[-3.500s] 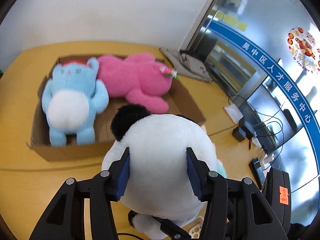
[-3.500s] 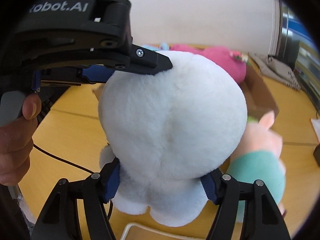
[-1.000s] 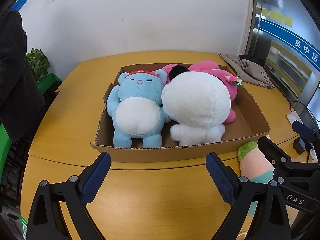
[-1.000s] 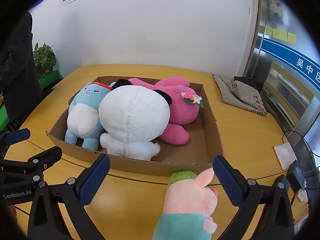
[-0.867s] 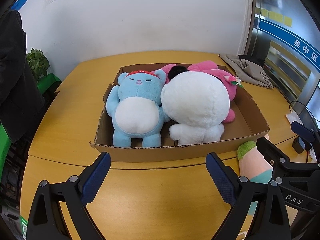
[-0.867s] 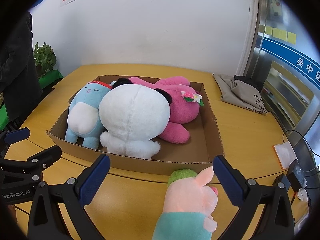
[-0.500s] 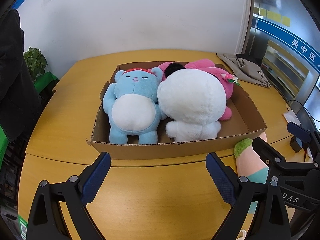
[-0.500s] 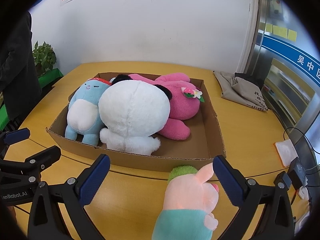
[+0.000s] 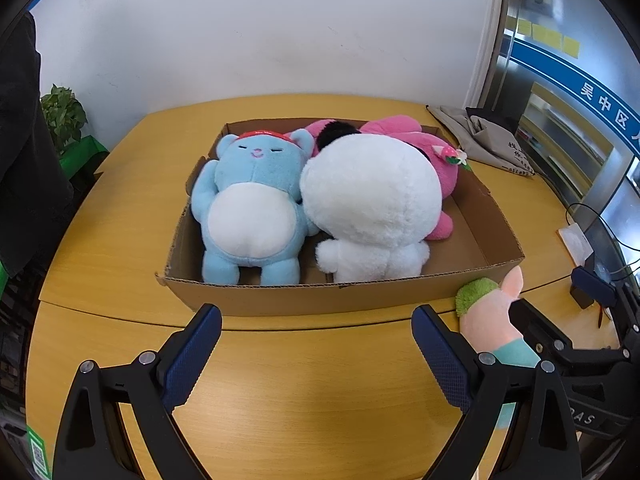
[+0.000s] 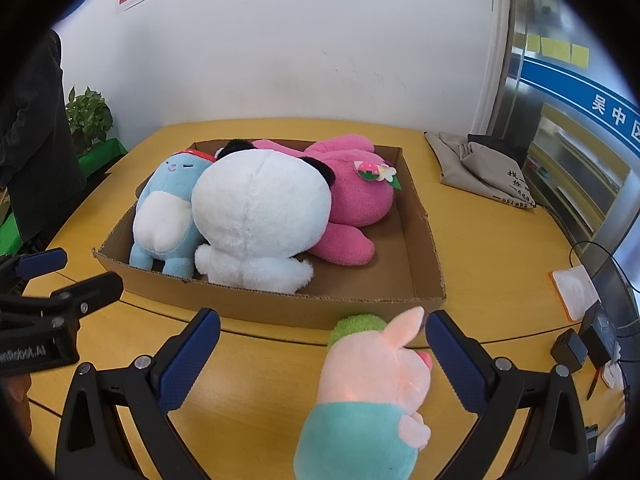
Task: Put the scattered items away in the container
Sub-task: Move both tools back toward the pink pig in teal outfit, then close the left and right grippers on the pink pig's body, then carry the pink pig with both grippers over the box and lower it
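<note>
The white panda plush (image 9: 370, 200) is in the cardboard box (image 9: 496, 216) now — seconds ago we had it squeezed between both grippers, and now it sits ahead of them beside the blue bear (image 9: 252, 208) and pink bunny (image 10: 352, 200). Left gripper (image 9: 316, 354) and right gripper (image 10: 322, 354) both hang wide apart, holding nothing. Only the pink pig plush (image 10: 372, 384) looks left out — between our right fingers, just short of the box wall, so probably next.

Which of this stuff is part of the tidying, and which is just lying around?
Job: box; blue toy, white toy and pink toy inside it; pig toy on the table.
Lying about: grey bag, plant, white pad.
</note>
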`<action>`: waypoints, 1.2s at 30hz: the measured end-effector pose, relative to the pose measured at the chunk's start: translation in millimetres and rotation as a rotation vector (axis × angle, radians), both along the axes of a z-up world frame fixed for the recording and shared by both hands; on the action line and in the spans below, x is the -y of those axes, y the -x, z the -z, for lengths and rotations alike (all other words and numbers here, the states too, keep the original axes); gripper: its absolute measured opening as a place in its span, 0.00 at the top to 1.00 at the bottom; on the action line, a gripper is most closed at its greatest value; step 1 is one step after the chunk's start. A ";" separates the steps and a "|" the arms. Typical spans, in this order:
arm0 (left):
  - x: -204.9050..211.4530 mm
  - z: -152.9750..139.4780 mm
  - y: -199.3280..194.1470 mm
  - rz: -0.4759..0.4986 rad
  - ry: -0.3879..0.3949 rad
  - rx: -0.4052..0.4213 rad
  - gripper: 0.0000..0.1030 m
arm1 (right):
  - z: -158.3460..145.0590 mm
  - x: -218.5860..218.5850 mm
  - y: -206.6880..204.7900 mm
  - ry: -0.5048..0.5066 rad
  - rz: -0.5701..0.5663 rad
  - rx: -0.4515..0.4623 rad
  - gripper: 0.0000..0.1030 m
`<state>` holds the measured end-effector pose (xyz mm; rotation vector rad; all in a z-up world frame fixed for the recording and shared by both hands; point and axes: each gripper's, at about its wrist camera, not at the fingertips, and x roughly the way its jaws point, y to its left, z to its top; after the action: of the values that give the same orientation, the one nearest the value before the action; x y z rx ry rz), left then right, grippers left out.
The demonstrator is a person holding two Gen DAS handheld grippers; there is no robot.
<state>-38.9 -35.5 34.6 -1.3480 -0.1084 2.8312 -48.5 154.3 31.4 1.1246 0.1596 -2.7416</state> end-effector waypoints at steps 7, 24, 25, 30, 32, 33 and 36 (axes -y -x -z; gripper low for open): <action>-32.6 15.5 7.2 0.094 -0.054 0.045 0.05 | 24.8 -47.6 -30.3 0.010 0.019 0.058 0.00; -128.4 80.1 56.8 0.266 -0.190 0.267 0.05 | 108.3 -67.1 -35.1 0.211 -0.106 0.321 0.01; -131.3 84.0 59.3 0.266 -0.191 0.277 0.05 | 110.5 -66.9 -35.6 0.219 -0.116 0.328 0.01; -139.0 92.9 65.3 0.268 -0.198 0.304 0.05 | 117.1 -72.4 -37.3 0.276 -0.115 0.323 0.04; -138.4 90.8 64.3 0.270 -0.203 0.304 0.05 | 117.6 -75.0 -36.4 0.312 -0.128 0.325 0.11; -138.1 89.7 63.7 0.271 -0.205 0.303 0.07 | 116.7 -74.3 -36.9 0.319 -0.139 0.323 0.15; -137.2 86.5 62.2 0.274 -0.212 0.302 0.16 | 112.8 -69.4 -39.7 0.306 -0.159 0.304 0.21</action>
<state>-101.1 101.7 -51.9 -1.5904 -0.2008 2.3097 -8.8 223.7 -81.4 1.3499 -0.1956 -2.3223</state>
